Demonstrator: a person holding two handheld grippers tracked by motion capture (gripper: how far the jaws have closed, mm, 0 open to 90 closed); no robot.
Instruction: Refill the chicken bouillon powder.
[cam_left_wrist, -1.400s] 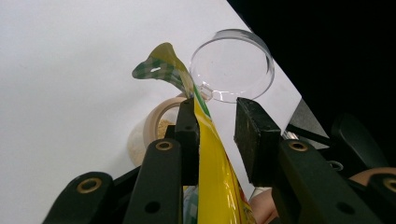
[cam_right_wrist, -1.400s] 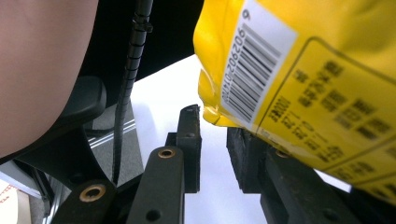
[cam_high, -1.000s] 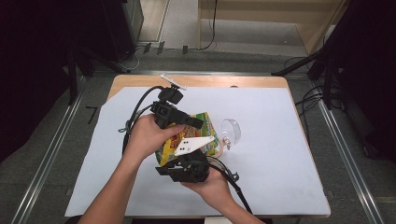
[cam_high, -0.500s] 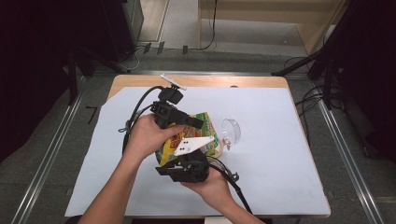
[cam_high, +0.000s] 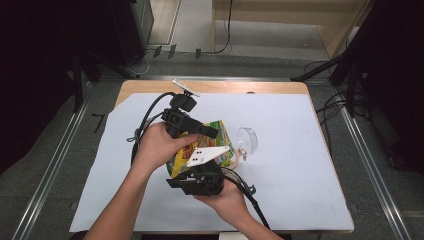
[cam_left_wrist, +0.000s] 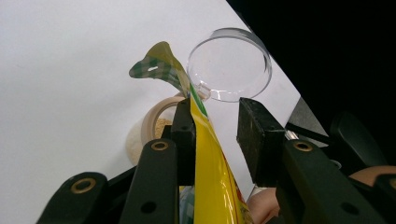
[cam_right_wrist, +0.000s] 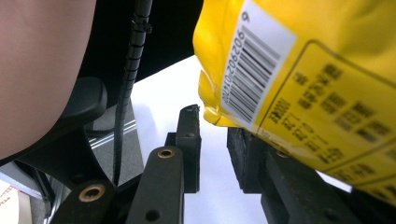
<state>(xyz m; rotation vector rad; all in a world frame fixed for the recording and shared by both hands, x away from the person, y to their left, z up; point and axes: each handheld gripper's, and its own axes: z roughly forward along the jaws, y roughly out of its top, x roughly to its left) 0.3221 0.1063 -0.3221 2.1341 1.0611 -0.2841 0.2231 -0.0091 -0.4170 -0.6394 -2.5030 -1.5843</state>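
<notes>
The left gripper (cam_left_wrist: 212, 128) has its jaws partly apart, with the top edge of the glossy yellow-and-green foil snack pouch (cam_left_wrist: 205, 154) lying against one pad while the other pad stands clear, so this is no firm pinch. Lower down, the right gripper (cam_right_wrist: 212, 149) sits at the pouch's bottom corner; the barcode panel hangs over one jaw and I cannot tell whether the pads press on it. From the high view the pouch (cam_high: 212, 132) is held up between both hands over the middle of the white-covered worktop (cam_high: 300, 165). Just past it stands a clear round plastic cup (cam_left_wrist: 229, 63), and beside that lies a beige tape roll (cam_left_wrist: 156, 119). The danger, as I judge it: with the left pad off the foil, the slick pouch could slide free, or tip and knock that light cup over.
</notes>
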